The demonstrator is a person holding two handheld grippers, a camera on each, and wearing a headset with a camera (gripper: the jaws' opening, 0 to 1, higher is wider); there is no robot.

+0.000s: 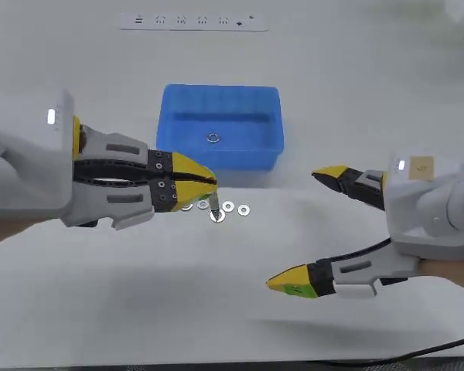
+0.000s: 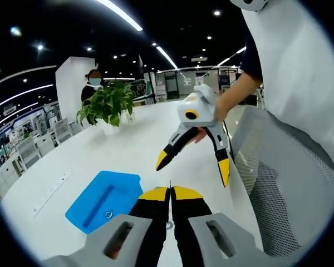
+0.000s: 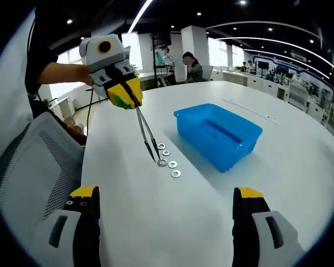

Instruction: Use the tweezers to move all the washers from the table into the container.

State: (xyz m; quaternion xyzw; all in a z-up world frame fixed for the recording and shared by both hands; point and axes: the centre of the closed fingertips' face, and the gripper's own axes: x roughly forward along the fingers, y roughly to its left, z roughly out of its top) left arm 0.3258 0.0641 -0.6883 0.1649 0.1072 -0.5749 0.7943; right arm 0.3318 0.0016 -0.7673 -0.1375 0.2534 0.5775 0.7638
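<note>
L tongs (image 1: 209, 182) are clamped on the tweezers (image 3: 147, 136). Tips sit at one washer (image 3: 162, 163) in a short row of washers (image 1: 229, 206) on the tabletop (image 1: 139, 294), just in front of the container (image 1: 216, 158). R tongs (image 1: 291, 229) are spread wide, holding nothing, well off to the side. A lone washer (image 1: 213, 138) lies in the container; the rest are on the tabletop.

Risks, as I judge them: the washer is flat & thin, so the tips may skate over it or pinch just an edge, and it could flip out on the lift or drop short of the rim. Neighbours lie close, so a sideways nudge could scatter them. Squeeze via the tongs is indirect: too little = slip, too much = tweezers twist in the tongs.

Views: R gripper view gives the tweezers side-on w/ tips at the washer; can't tell if they're closed on it. In the head view L tongs hide most of the tweezers. L gripper view looks along them, a thin line btwn its jaws, w/ R tongs ahead and apart.
</note>
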